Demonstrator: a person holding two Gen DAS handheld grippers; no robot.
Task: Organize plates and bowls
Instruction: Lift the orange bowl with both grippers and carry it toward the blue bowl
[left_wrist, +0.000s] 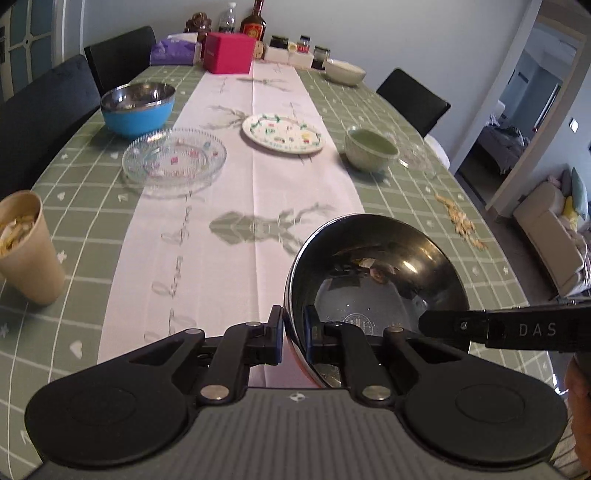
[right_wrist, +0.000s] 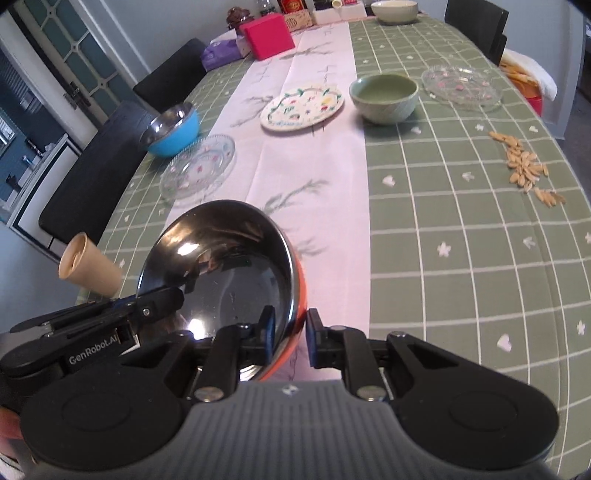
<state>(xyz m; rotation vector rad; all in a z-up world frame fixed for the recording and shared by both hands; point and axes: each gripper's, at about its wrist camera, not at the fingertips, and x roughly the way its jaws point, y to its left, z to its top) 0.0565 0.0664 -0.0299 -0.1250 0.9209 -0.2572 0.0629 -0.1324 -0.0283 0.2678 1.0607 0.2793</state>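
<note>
Both tongs, left (left_wrist: 294, 334) and right (right_wrist: 290, 338), pinch the steel bowl's (left_wrist: 376, 266) rim; uneven pull could drop it short of the blue bowl (left_wrist: 138, 107).

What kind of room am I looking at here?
Most likely a home dining room: a long table under a green checked tablecloth, dark chairs around it, bottles and jars at the far end, and a sofa through the doorway.

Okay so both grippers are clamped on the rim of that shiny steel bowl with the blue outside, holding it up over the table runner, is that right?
Not quite: the held bowl is orange outside, as the right wrist view shows. The blue bowl sits untouched farther up the table. The left gripper and right gripper do clamp its rim.
</note>
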